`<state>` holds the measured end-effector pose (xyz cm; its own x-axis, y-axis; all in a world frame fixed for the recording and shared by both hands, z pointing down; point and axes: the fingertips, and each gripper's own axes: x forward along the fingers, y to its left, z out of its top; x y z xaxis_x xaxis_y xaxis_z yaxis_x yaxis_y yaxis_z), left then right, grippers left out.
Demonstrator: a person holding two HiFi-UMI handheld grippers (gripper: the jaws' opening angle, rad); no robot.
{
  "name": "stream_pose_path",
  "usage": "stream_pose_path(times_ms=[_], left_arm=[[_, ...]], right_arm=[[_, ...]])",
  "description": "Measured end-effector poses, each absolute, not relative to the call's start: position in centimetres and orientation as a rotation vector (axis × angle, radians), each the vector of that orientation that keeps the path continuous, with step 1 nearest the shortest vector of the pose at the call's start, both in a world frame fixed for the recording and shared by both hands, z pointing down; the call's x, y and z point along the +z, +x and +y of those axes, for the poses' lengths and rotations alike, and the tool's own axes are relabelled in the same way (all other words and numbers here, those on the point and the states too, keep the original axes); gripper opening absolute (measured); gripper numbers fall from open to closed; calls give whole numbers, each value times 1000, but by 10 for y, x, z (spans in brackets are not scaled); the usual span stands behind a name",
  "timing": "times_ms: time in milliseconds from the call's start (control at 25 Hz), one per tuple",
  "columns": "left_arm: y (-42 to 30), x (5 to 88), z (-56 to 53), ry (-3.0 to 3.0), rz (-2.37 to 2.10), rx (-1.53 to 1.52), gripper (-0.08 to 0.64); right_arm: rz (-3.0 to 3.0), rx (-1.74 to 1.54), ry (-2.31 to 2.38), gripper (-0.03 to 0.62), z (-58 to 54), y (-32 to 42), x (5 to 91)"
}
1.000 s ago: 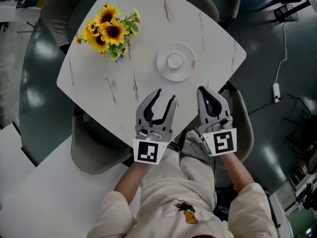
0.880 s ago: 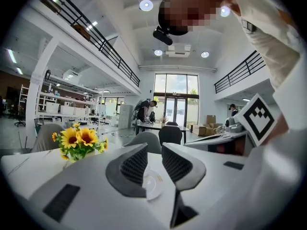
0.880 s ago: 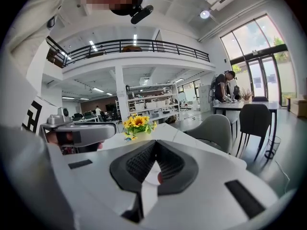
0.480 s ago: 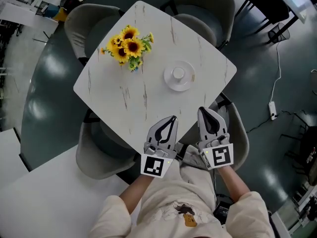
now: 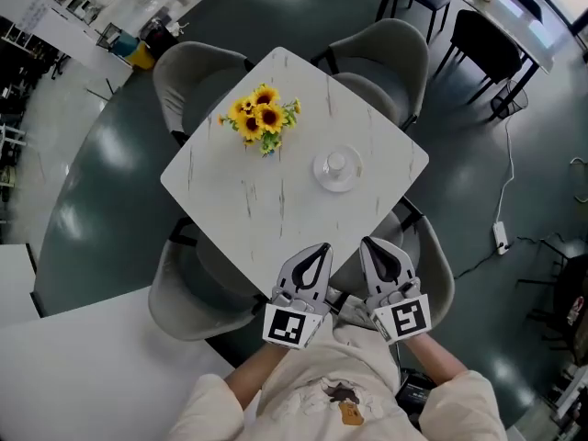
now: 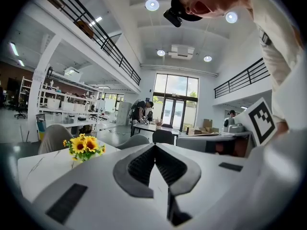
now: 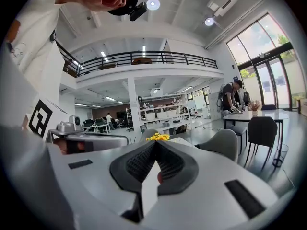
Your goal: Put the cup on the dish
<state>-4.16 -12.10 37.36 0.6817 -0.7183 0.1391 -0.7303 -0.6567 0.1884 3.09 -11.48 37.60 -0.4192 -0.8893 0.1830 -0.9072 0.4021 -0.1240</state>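
Head view sets the left hand-held gripper (image 5: 319,248) and the right hand-held gripper (image 5: 367,243) side by side at the near corner of the tabletop (image 5: 239,200). Both are clenched on nothing, with their tips pointing across it. Left gripper view bears this out: its ribbed pads meet in a closed seam with nothing between them. Right gripper view shows the same of its own jaws.

Only the head view shows the cup (image 5: 337,162). It stands on the dish (image 5: 320,173) on the tabletop, well ahead of both grippers and touching neither, roughly between the lines they point along. Sunflowers (image 5: 264,118) stand beyond the dish and to its left.

Both gripper views catch the sunflowers past their jaws, but the gripper bodies hide the cup and dish. What these views add is the room seen level. The left one shows a person (image 6: 142,110) bent over a far table before tall windows. The right one shows a chair (image 7: 225,145) close by and a railed gallery (image 7: 144,59) above.
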Motion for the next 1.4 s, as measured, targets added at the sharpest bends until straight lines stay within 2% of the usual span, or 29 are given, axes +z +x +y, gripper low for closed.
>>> stream_pose_path(times_ms=[320,1080,1400], left_arm=[[-58,368,-77,2589,-1212,192,5],[-51,330,-52,2597,-1164,158,5],[-59,319,-44,2585,-1207,126,5]], right_arm=[[-2618,299,1572,5,-77,28,345],[-2599,289,1629,5,-56,34,314],[-2610,185,1616,5,-51,27,306]])
